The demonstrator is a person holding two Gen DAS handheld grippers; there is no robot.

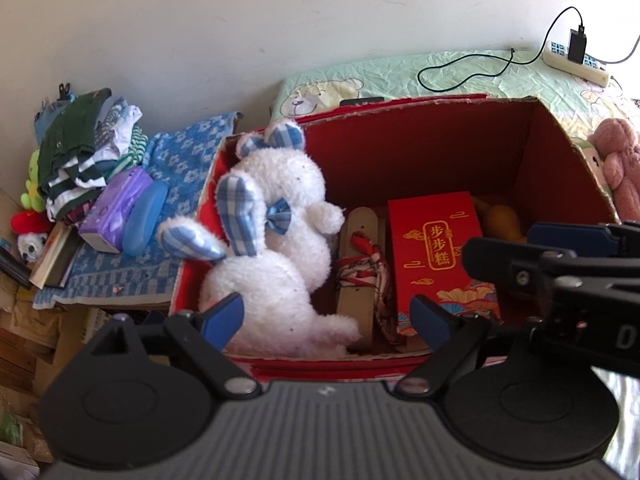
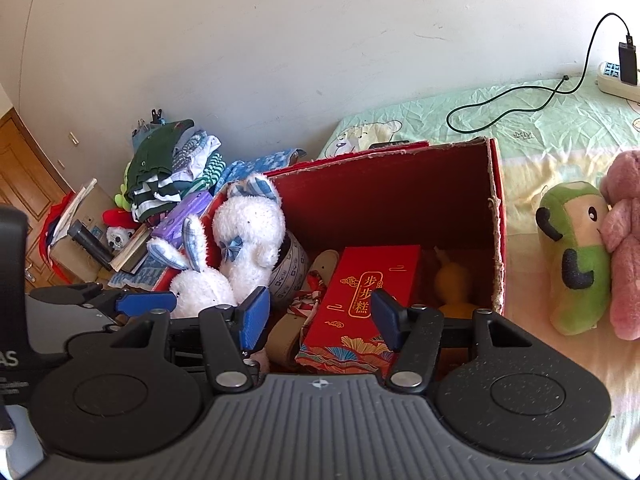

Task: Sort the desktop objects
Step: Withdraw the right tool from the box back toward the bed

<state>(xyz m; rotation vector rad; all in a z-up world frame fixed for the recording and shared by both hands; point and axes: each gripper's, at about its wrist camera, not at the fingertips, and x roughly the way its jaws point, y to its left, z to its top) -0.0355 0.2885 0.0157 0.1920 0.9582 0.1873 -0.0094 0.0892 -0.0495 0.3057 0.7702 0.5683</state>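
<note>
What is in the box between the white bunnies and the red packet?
A tan strap with a red-and-white cloth tied round it lies between the white bunnies and the red packet; the left wrist view shows it best.

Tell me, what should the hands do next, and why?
Probably swing the right tool toward the green plush toy on the bedsheet and grab it. Both tools are open and hold nothing, the left tool over the white bunnies already lying in the red box, while the green toy and the pink one lie outside it.
</note>
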